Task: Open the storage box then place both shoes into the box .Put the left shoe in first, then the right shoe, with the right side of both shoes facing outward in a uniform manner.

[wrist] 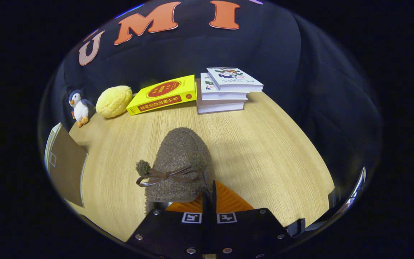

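A pale wood-grain counter carries everything. Along its far edge sit a toy penguin, a yellow plush lump, a yellow book and a stack of white books. A fuzzy brown shoe lies mid-counter, possibly lifted at its near end. A brown board lies at the left edge.

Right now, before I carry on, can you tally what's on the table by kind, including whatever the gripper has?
Shoes: 1, fuzzy brown shoe, the gripper shut on its rim
Books: 4, yellow book plus a stack of three white books
Plush toys: 2, penguin and yellow plush
Boxes: 1, brown box
Total: 8
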### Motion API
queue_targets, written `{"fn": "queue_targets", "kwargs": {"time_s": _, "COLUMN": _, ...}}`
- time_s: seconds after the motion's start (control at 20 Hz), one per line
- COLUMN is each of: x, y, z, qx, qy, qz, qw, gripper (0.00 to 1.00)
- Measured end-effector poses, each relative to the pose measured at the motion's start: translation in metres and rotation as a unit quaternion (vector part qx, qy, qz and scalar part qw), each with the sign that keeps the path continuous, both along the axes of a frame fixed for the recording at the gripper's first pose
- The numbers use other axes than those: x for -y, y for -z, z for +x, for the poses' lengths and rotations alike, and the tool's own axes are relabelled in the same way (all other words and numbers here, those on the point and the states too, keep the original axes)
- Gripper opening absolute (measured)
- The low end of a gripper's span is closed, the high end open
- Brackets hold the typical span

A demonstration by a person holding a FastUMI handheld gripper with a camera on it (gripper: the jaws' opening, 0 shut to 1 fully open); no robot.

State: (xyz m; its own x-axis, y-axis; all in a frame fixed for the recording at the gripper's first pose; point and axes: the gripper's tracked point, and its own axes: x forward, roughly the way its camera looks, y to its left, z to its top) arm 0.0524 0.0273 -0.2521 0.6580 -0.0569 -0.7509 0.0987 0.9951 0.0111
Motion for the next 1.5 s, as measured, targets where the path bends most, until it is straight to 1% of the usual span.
{"fn": "queue_targets", "kwargs": {"time_s": 0.2, "x": -0.049, "y": -0.05, "z": -0.01, "qx": 0.022, "qy": 0.018, "qz": 0.01, "qw": 1.0, "gripper": 0.01}}
{"fn": "queue_targets", "kwargs": {"time_s": 0.4, "x": -0.131, "y": -0.094, "z": -0.021, "qx": 0.035, "qy": 0.026, "qz": 0.034, "qw": 0.998, "gripper": 0.01}}
{"fn": "queue_targets", "kwargs": {"time_s": 0.55, "x": -0.194, "y": -0.123, "z": -0.025, "qx": 0.043, "qy": 0.02, "qz": 0.054, "qw": 0.997, "gripper": 0.01}}
{"fn": "queue_targets", "kwargs": {"time_s": 0.8, "x": -0.287, "y": -0.164, "z": -0.03, "qx": 0.053, "qy": -0.002, "qz": 0.084, "qw": 0.995, "gripper": 0.01}}
{"fn": "queue_targets", "kwargs": {"time_s": 0.95, "x": -0.33, "y": -0.171, "z": -0.032, "qx": 0.051, "qy": -0.015, "qz": 0.087, "qw": 0.995, "gripper": 0.02}}
{"fn": "queue_targets", "kwargs": {"time_s": 1.15, "x": -0.371, "y": -0.165, "z": -0.035, "qx": 0.04, "qy": -0.026, "qz": 0.083, "qw": 0.995, "gripper": 0.02}}
{"fn": "queue_targets", "kwargs": {"time_s": 1.5, "x": -0.402, "y": -0.143, "z": -0.037, "qx": 0.019, "qy": -0.038, "qz": 0.053, "qw": 0.998, "gripper": 0.03}}
